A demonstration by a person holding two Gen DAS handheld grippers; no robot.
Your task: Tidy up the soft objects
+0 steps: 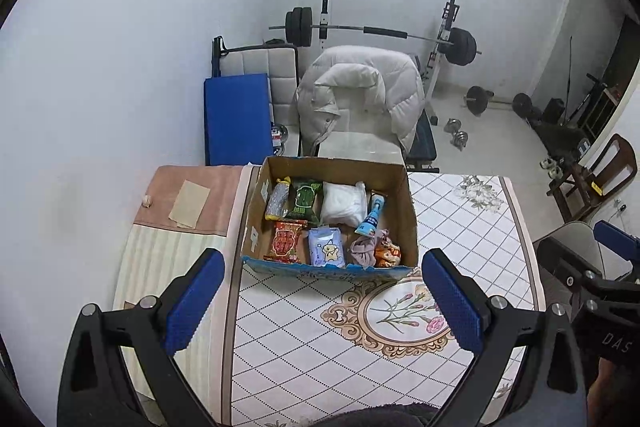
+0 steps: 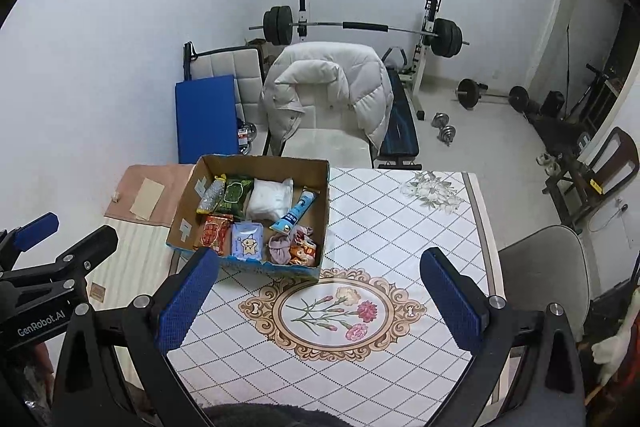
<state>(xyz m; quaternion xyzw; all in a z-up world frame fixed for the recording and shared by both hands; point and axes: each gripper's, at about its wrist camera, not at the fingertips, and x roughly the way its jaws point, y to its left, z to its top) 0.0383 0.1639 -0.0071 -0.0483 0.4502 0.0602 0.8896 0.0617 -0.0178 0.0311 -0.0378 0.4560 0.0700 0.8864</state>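
A cardboard box [image 1: 394, 183] [image 2: 264, 162] stands on the table's far left part and holds several soft packs. Inside lie a white bag [image 1: 344, 203] [image 2: 269, 202], a green pack [image 1: 306, 201], a red snack pack [image 1: 285, 242] [image 2: 214, 233], a pale blue tissue pack [image 1: 327, 247] [image 2: 247, 241], a blue tube [image 1: 372, 217] [image 2: 296, 211] and a pink cloth [image 1: 365, 251] [image 2: 280, 247]. My left gripper [image 1: 323, 263] hovers open in front of the box. My right gripper [image 2: 320, 259] is open too, nearer the table's middle. Neither holds anything.
The table [image 2: 400, 219] wears a diamond-patterned cloth with a flower medallion [image 2: 332, 309]. A chair draped with a white jacket [image 1: 360, 87] stands behind the box. A grey chair [image 2: 548, 267] sits at the right. Weights and a barbell rack [image 2: 360, 27] fill the back.
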